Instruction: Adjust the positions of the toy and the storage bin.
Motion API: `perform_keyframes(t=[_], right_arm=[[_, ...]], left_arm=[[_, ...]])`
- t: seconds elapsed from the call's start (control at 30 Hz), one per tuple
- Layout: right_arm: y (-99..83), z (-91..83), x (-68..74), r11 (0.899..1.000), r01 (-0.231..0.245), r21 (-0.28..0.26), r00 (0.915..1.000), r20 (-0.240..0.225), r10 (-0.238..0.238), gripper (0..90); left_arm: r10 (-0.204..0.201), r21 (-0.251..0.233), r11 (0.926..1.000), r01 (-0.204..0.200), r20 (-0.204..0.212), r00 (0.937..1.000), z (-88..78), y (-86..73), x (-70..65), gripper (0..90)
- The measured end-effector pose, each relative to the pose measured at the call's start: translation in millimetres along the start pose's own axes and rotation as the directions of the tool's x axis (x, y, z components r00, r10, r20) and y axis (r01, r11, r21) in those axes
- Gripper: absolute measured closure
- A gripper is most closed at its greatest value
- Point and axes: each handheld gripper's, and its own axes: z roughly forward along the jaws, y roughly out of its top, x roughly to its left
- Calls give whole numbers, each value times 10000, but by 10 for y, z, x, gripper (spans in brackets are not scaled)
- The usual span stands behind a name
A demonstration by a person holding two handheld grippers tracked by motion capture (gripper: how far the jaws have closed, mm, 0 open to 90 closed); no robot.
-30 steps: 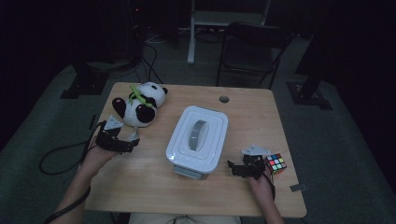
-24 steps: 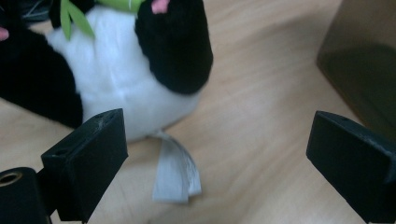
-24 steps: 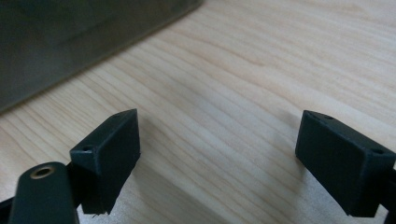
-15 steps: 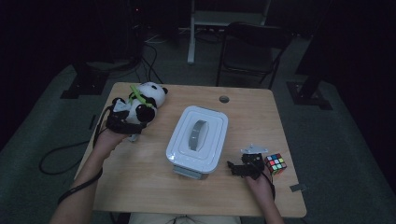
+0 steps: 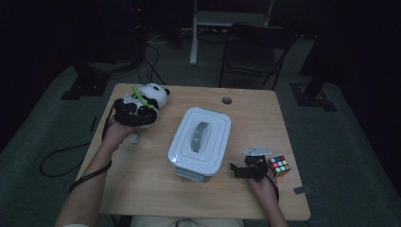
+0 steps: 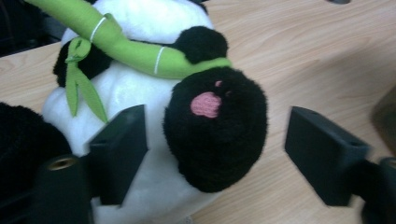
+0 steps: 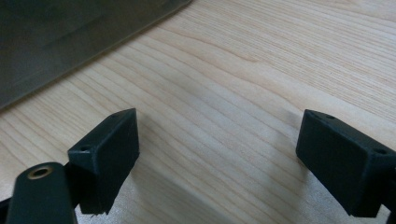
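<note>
The black-and-white plush panda with a green bamboo stalk is seen at the table's 10 o'clock corner. The left gripper is placed around one black paw; its jaws have just been closing, the left jaw against the white plush, the right jaw clear of the paw. The right gripper is held apart over bare light wooden tabletop, at 5 o'clock, just beside a multicoloured puzzle cube. A white lidded plastic box with grey handle is set at centre.
</note>
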Motion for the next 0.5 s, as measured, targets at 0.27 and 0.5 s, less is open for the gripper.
perform_keyframes(t=[0.27, 0.5], right_arm=[[0, 0, 0, 10000, -2, -3, 10000, 1, 2, 129], [0, 0, 0, 10000, -2, -4, 10000, 1, 2, 129]], left_arm=[[444, 166, 9989, -443, -81, 9990, 61, -21, -79, 544], [-105, 0, 9999, 105, -256, 9996, 4, -35, -48, 634]])
